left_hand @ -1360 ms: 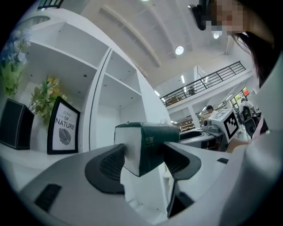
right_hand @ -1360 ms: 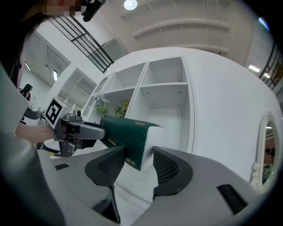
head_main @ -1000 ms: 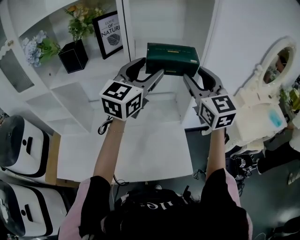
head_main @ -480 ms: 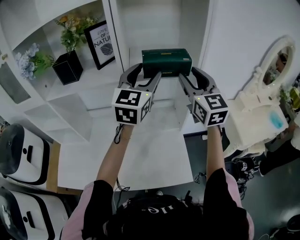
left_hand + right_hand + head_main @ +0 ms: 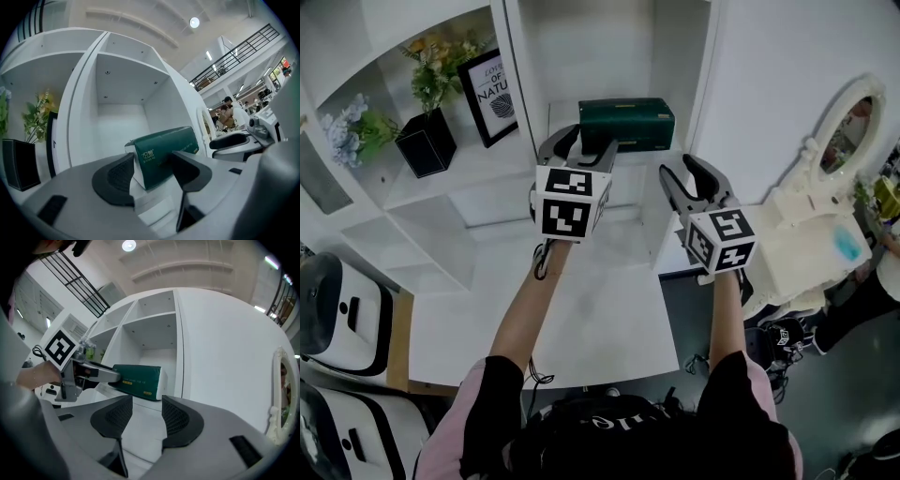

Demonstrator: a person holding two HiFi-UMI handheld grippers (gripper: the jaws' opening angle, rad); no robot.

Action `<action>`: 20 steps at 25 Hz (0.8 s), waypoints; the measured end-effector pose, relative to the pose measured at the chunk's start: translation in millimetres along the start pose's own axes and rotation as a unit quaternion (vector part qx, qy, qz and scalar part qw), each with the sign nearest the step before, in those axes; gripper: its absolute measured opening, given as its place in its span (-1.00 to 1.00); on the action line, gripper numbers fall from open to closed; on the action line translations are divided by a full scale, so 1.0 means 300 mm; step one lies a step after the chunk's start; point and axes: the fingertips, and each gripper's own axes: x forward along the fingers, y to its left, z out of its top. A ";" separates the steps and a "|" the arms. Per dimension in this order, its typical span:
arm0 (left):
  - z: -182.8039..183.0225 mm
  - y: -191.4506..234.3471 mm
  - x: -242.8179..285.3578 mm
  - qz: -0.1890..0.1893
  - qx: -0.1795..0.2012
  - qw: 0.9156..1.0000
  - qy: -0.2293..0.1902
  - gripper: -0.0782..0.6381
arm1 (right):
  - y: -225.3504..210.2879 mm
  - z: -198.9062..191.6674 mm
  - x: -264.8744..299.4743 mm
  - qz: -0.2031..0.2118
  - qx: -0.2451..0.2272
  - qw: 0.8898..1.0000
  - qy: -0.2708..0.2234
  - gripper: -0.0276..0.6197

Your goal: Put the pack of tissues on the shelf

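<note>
Left tongs [image 5: 581,148]: released; jaws stand apart, raised at the open front of the shelf [image 5: 600,56].
Left tongs gap: the near corner of the pack of tissues [image 5: 166,150] shows between the jaws; contact with either jaw cannot be confirmed.
Right tongs [image 5: 684,173]: released; jaws apart, nothing between them.
Right tongs position: lower than the left tongs and off to their right, clear of the pack.
Pack of tissues: dark green, lying flat on the floor of the middle shelf compartment, directly ahead of the left tongs, ahead and to the left of the right tongs.
Pack end: its white end face is turned toward the right tongs.
Potted plant [image 5: 424,141]: black pot, in the compartment left of the left tongs.
Framed print [image 5: 487,84]: leaning upright just beside the plant, between it and the left tongs.
Tabletop [image 5: 581,300]: white, below both tongs and the person's forearms.
Mirror [image 5: 844,131]: white-framed, well to the right of the right tongs.
</note>
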 end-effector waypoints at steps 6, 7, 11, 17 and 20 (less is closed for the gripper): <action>-0.001 -0.005 0.061 -0.001 0.004 1.000 0.024 -0.06 | 0.004 -0.094 -0.050 0.000 0.013 1.000 0.023 -0.25; -0.003 -0.008 0.071 0.001 0.007 1.000 0.028 -0.06 | 0.005 -0.109 -0.060 0.001 0.015 1.000 0.027 -0.25; -0.012 -0.015 0.105 0.012 0.013 0.999 0.034 -0.06 | 0.011 -0.163 -0.094 0.002 0.027 0.999 0.040 -0.25; -0.023 -0.024 0.129 0.026 0.024 0.998 0.048 -0.06 | 0.034 -0.213 -0.121 0.008 0.046 0.998 0.049 -0.25; -0.025 -0.027 0.131 0.026 0.027 0.998 0.052 -0.06 | 0.053 -0.225 -0.130 0.012 0.051 0.997 0.051 -0.25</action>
